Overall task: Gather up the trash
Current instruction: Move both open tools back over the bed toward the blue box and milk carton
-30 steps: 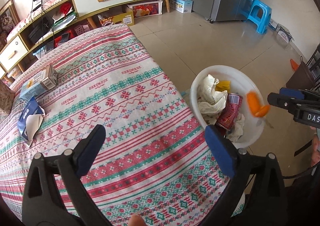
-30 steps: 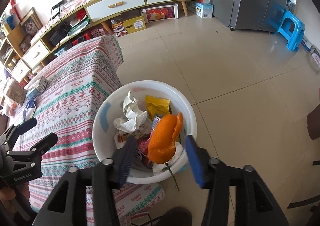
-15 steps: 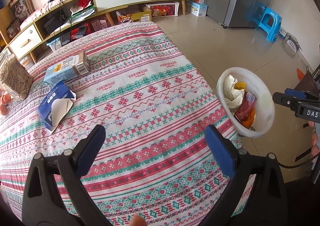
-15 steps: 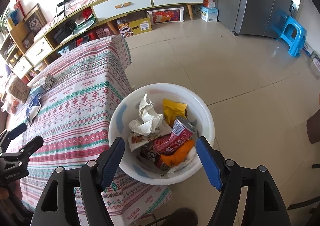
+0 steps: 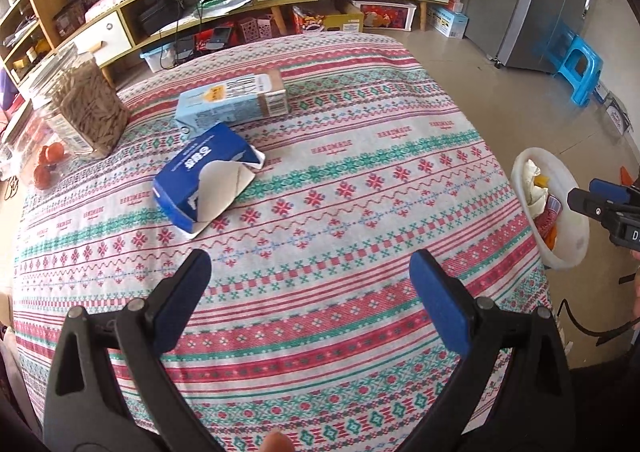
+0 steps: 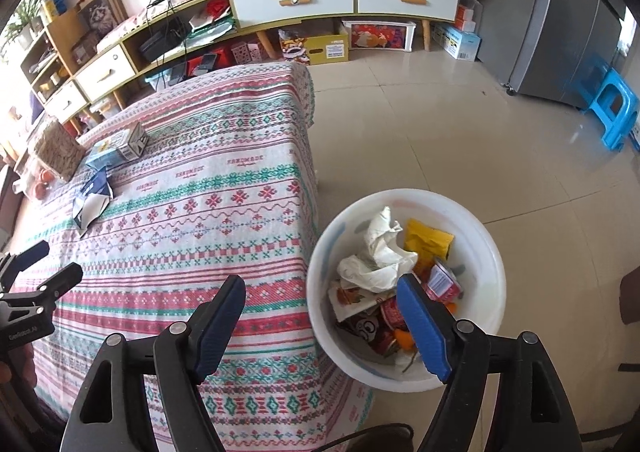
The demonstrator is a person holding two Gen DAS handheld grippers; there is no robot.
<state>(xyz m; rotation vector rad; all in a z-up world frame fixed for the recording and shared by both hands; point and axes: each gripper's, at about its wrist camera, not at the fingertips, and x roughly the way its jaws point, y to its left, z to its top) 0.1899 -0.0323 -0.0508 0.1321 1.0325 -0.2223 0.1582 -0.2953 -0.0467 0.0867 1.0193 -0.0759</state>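
Next, the torn blue pack (image 5: 206,176) lies far-left on the table (image 5: 360,188).
Light and floppy, I judge; pinch its stiffer body. Left tongs (image 5: 310,294) and right tongs (image 6: 320,318) gape wide, empty.

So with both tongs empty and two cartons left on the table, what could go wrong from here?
1. The bin stands on the floor tight against the hanging tablecloth; a carton dropped short could land on the floor.
2. The blue carton lies torn open with a loose flap; the left tongs might pinch only the flap, which could tear.
3. The pale carton touches it and may get dragged along.
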